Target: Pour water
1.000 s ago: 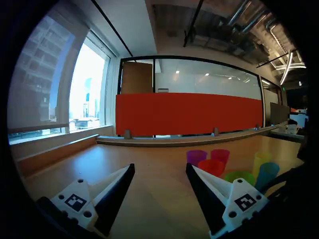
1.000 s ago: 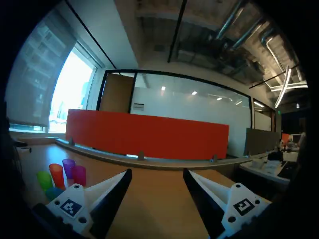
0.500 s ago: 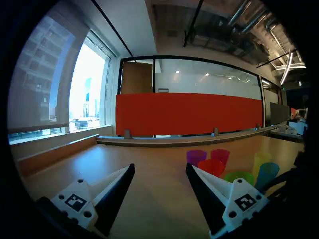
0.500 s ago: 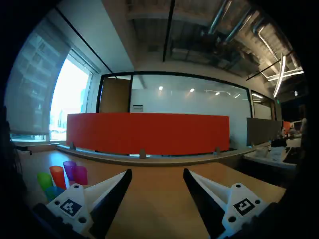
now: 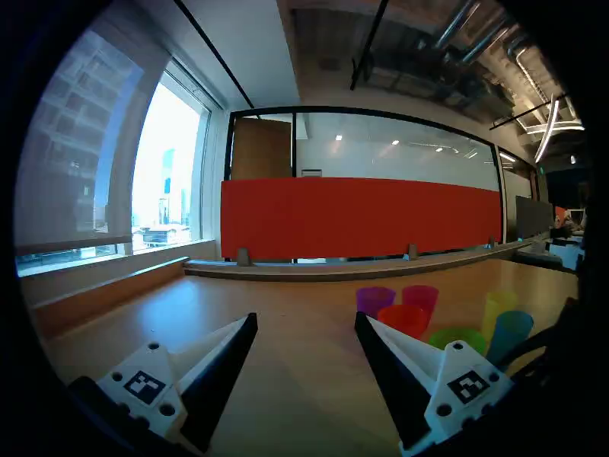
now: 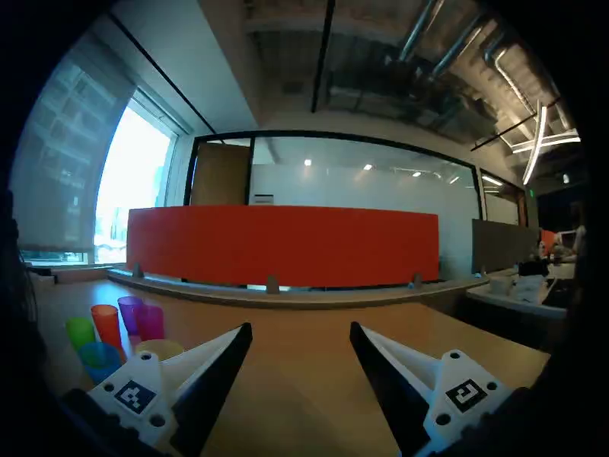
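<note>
Both left claw (image 5: 304, 317) and right claw (image 6: 301, 327) agape, empty; coloured cups (image 5: 403, 316) between them.

Table (image 5: 228, 293): pale wood, smooth, with a soft sheen. Cups (image 5: 420, 297): translucent coloured plastic, glossy. Left gripper (image 5: 304, 317): matt black fingers (image 5: 221, 365) on white matt plastic bodies. Divider (image 5: 358, 217): flat matt red. Wall (image 5: 396, 145) behind it: glossy glass. Pipes (image 6: 426, 30) overhead: bare dull metal
</note>
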